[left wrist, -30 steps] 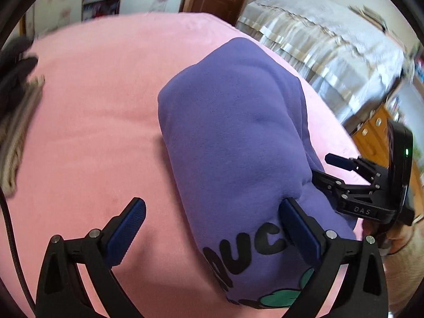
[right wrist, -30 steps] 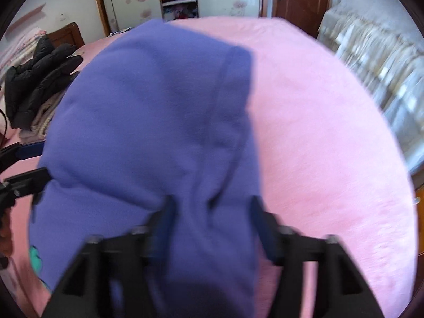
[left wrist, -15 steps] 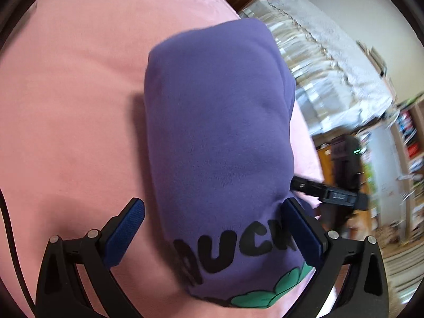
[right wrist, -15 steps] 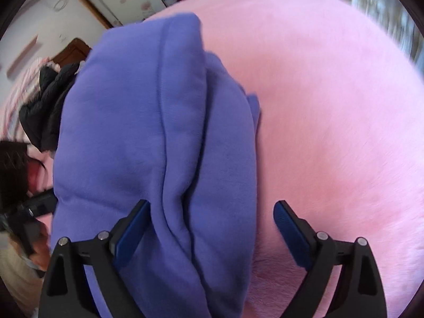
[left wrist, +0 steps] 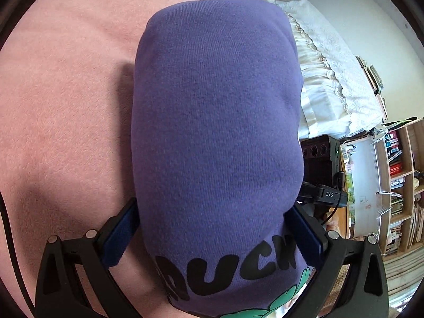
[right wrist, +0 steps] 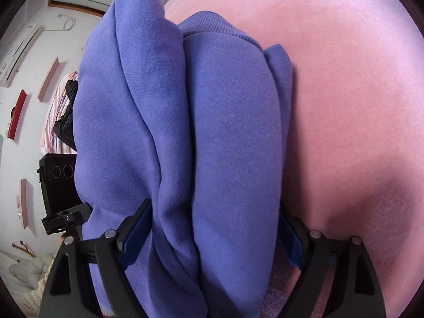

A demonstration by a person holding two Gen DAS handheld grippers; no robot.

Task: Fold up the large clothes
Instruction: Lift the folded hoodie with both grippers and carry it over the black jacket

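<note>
A folded purple sweatshirt [left wrist: 212,122] with black "DUCK" letters and a green print fills the left wrist view. It is lifted off the pink blanket [left wrist: 63,84]. My left gripper [left wrist: 212,235] is shut on one end of the thick bundle, blue pads pressed on both sides. In the right wrist view the same sweatshirt [right wrist: 201,132] shows stacked folds. My right gripper [right wrist: 212,235] is shut on its other end. The right gripper shows past the bundle in the left wrist view [left wrist: 322,193], and the left one in the right wrist view [right wrist: 63,217].
The pink blanket [right wrist: 344,92] covers the bed under and beside the bundle. A white-covered piece of furniture [left wrist: 334,84] and a bookshelf [left wrist: 400,182] stand at the right. A dark jacket [right wrist: 66,122] lies far left.
Both grippers have closed from wide open onto the ends of the folded sweatshirt. The bundle has come up off the blanket and nearer to both cameras.
</note>
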